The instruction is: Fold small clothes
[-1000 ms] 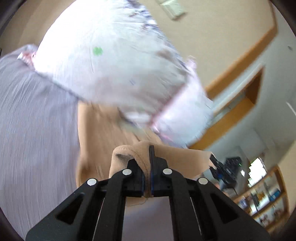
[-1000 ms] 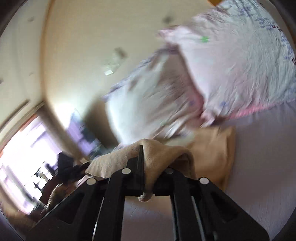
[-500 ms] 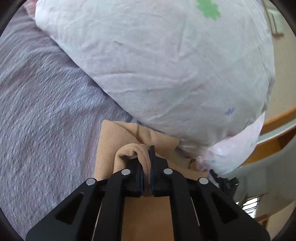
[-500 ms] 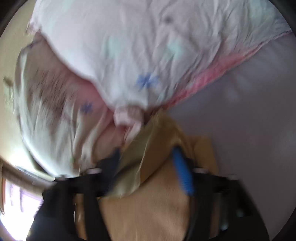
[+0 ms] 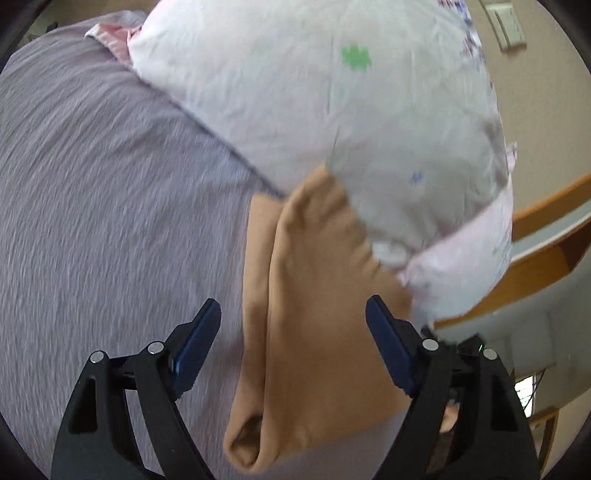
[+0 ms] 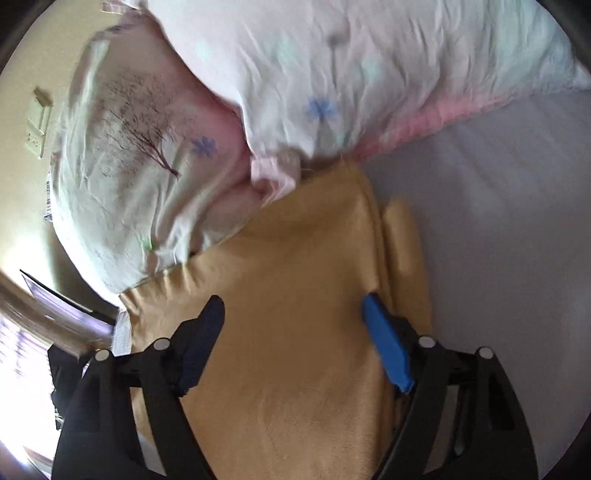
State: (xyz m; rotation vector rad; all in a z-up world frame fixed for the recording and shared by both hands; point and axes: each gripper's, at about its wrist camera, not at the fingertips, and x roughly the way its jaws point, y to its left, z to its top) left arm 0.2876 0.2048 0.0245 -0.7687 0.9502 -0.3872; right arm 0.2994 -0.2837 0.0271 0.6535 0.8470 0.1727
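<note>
I am holding my left claw [image 5: 293, 345] and right claw [image 6: 293, 341] spread over the tan garment [image 5: 317, 332], its far edge touching the pillow [image 5: 332, 110]; bare bed [image 5: 110, 221] is lying beside.

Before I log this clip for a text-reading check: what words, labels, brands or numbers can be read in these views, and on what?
None can be read.
The pillow carries only printed flowers and a tree motif, no lettering.
The tan garment shows no tag or print.
The wall switch plate is blank as far as can be told.
The left gripper and right gripper show no markings.
</note>
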